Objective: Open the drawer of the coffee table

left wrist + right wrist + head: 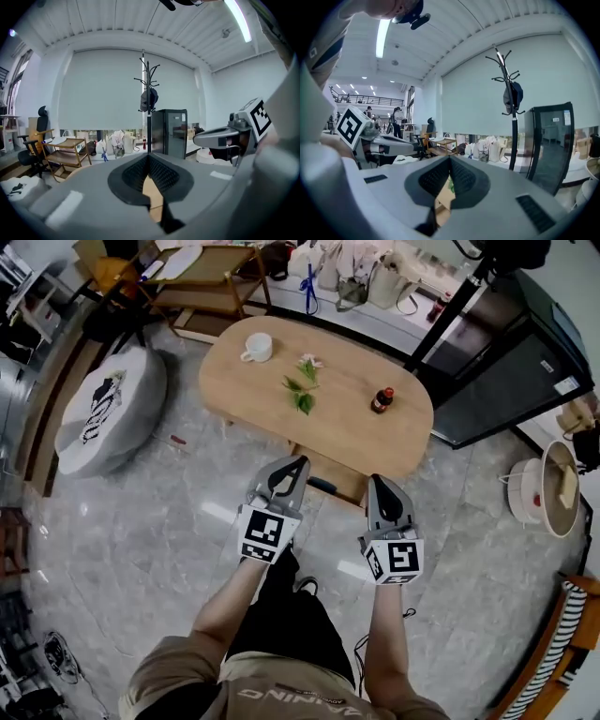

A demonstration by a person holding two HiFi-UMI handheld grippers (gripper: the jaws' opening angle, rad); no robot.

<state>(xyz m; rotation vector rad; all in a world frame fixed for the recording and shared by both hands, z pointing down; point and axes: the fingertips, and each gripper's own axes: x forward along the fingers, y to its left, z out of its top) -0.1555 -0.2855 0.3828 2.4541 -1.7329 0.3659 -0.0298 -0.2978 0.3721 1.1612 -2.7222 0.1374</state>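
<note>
The left gripper [300, 463] has its jaws pressed together with nothing between them, and the right gripper [376, 480] is likewise closed and empty. Outstretched forearms hold them side by side, pointing almost level toward the coffee table [244, 395]. The drawer [330, 472] juts from the table's near edge, showing between the two grippers, which cover its ends. Its dark handle [321, 486] barely shows.

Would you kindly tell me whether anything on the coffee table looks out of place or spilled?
Nothing is spilled: the mug and bottle stand upright. Only the leafy sprigs lie loose on the coffee table, and its drawer juts out at the near edge.
</note>
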